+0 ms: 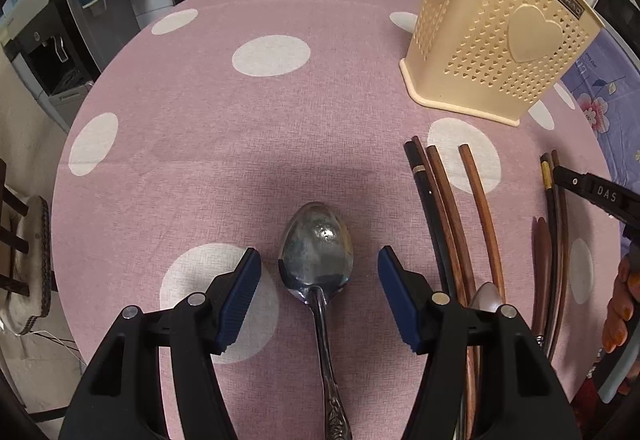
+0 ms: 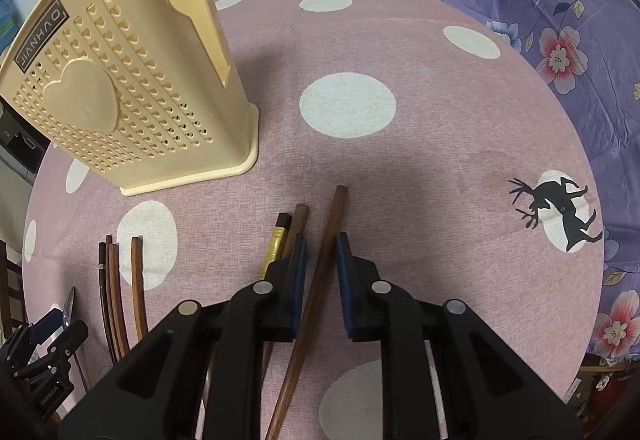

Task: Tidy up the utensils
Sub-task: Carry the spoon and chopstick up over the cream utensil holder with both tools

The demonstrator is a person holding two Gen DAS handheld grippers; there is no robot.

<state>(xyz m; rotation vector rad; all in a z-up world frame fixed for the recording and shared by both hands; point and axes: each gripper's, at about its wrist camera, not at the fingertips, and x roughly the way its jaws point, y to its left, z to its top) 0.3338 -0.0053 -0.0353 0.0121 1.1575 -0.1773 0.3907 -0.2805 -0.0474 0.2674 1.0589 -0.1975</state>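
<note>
Step in hand: pick-up stage, both grippers lined up on utensils, nothing in the holder yet as far as visible.

Left gripper (image 1: 318, 294): jaws well apart, straddling the tarnished metal spoon with embossed handle (image 1: 318, 248). Spoon lies flat on the pink polka-dot tablecloth (image 1: 200, 120), bowl pointing away, neck midway between the blue pads, pads not touching it. Sits toward the near edge of the table, left of the chopstick pile.

Further right: loose group of dark and reddish-brown wooden chopsticks (image 1: 448, 208), side by side near the front edge, a second spoon bowl partly hidden under the left gripper's right finger. Cream perforated plastic utensil holder with heart reliefs (image 1: 496, 40) upright toward the far right edge, well apart from the spoon.

Right gripper (image 2: 321, 280): jaws nearly together around a single reddish-brown tapered chopstick (image 2: 320, 280). Narrow gaps visible at the pads, so not clearly clamped; chopstick seems to rest on the cloth. Black chopstick with gold band (image 2: 276, 244) just beside the left finger, outside the jaws.

Next move, judged: close left on spoon neck, lift, carry to holder, tip handle-down into opening. Right needs full pinch before lifting; thin stick likely to pivot.
</note>
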